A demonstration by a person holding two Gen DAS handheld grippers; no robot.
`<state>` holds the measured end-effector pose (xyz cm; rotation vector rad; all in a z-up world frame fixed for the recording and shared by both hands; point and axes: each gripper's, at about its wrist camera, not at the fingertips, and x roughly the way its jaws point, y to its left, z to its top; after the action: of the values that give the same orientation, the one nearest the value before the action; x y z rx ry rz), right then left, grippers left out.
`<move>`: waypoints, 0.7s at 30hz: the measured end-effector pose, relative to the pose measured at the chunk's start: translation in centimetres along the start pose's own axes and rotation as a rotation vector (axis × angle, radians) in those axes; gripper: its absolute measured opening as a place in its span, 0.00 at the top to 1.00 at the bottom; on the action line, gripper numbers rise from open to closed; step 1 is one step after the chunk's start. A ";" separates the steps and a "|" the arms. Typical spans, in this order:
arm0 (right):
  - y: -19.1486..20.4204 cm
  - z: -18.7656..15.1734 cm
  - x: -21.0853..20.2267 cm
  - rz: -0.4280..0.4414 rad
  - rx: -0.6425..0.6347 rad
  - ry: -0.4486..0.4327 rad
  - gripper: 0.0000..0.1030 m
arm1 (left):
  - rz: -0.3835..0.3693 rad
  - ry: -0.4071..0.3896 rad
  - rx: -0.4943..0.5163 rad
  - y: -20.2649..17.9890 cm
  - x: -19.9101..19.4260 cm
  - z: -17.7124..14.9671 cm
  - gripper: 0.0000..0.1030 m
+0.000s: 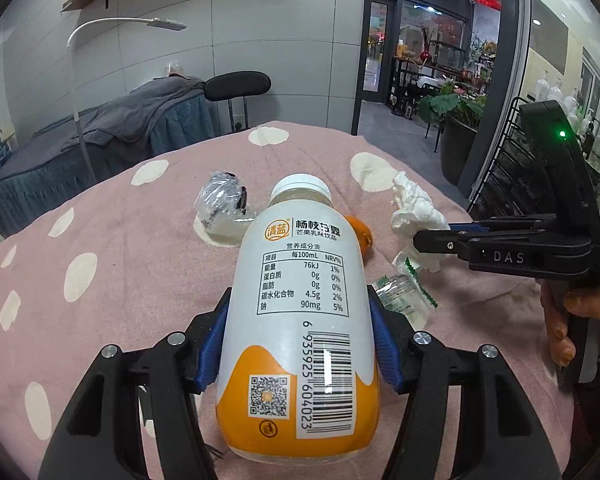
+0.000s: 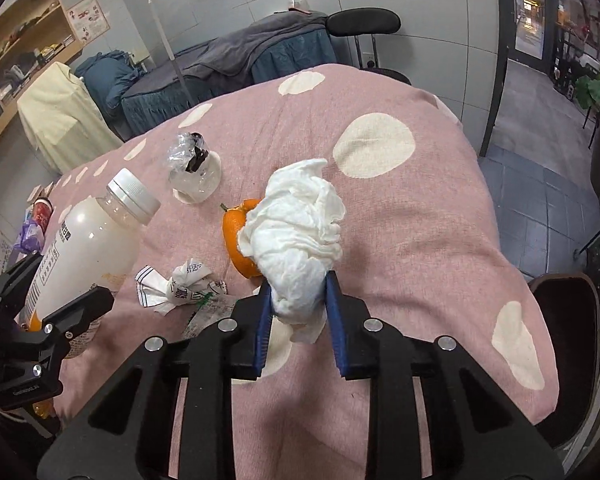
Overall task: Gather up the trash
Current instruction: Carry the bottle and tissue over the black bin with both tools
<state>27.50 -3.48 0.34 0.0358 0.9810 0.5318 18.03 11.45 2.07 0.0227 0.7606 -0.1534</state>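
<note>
Pink, white-spotted bedding (image 2: 400,220) carries the trash: the left gripper (image 1: 298,344) clamps the drink bottle (image 1: 300,312), and the right gripper (image 2: 298,308) pinches the crumpled white tissue (image 2: 296,236) lying against an orange peel (image 2: 236,236). Both pickups look made, so next comes lifting clear toward a bin, which is not in view. A clear plastic wrapper (image 2: 194,172) and printed wrapper (image 2: 180,284) remain; the bed's right edge is near, with open floor beyond.
</note>
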 end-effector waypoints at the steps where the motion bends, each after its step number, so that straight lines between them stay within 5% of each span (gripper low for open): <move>1: -0.4 -0.3 -0.6 0.003 0.011 -0.013 0.75 | -0.008 -0.005 -0.001 -0.5 0.0 0.1 0.41; 12: -4.7 -4.0 -7.6 -0.060 0.101 -0.153 0.75 | -0.130 -0.047 0.036 -6.3 0.1 1.0 0.41; 21: -11.4 -7.9 -12.4 -0.200 0.247 -0.236 0.75 | -0.252 -0.058 0.123 -12.9 1.4 2.6 0.41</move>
<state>20.44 -20.53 2.57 0.2147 0.8039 0.2145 18.90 -1.70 3.40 0.0390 0.6932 -0.4384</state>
